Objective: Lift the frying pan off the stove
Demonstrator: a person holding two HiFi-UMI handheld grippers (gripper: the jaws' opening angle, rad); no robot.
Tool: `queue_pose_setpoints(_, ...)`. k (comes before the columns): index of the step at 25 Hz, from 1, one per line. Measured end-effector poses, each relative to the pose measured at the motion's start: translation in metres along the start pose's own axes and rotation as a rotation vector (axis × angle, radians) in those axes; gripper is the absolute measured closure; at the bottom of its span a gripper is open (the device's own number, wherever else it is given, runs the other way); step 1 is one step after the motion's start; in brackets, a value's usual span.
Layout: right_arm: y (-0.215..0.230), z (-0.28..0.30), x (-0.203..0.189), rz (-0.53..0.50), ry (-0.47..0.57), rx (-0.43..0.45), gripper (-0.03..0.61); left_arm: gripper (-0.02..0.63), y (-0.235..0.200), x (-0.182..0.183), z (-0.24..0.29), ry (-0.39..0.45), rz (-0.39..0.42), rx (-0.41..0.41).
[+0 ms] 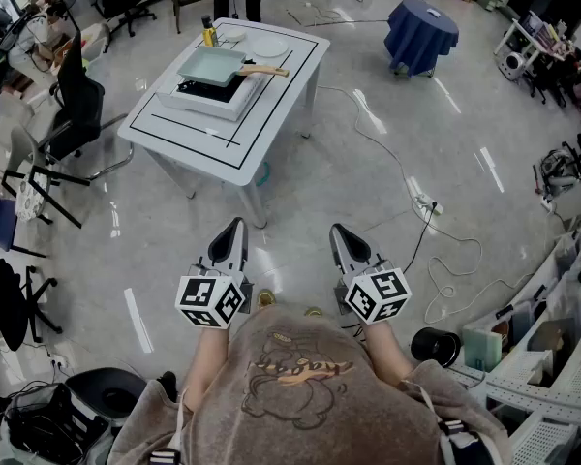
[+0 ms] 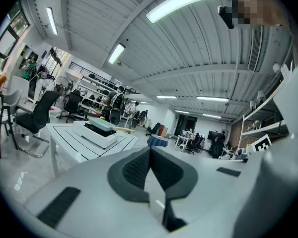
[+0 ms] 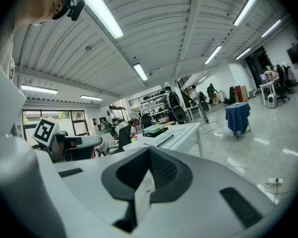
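With our left tool (image 1: 236, 224) and right tool (image 1: 340, 230) both closed on nothing, well short of the stove (image 1: 225, 105), we judge the pale green frying pan (image 1: 211, 65) sitting on that stove rigid and pan-heavy, best gripped by its wooden handle (image 1: 264, 70) jutting past the stove's right side.

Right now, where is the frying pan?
In the head view, upper left of centre: the pale green frying pan sits on the black stove on the white table, wooden handle pointing right, a white plate just beyond it.
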State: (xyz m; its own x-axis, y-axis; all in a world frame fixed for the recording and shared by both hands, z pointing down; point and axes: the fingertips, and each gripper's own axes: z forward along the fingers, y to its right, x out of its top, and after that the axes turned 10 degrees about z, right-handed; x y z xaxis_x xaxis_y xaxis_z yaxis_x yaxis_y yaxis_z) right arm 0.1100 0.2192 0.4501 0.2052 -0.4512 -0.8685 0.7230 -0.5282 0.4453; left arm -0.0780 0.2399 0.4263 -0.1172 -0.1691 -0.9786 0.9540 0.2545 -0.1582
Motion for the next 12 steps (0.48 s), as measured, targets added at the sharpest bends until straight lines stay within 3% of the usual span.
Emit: queue_pose_setpoints(12,-0.001,0.015,0.006,0.046,0.068,-0.071,0.579,0.606,-0.026,0.002,0.014,-0.018,-0.004,-0.049)
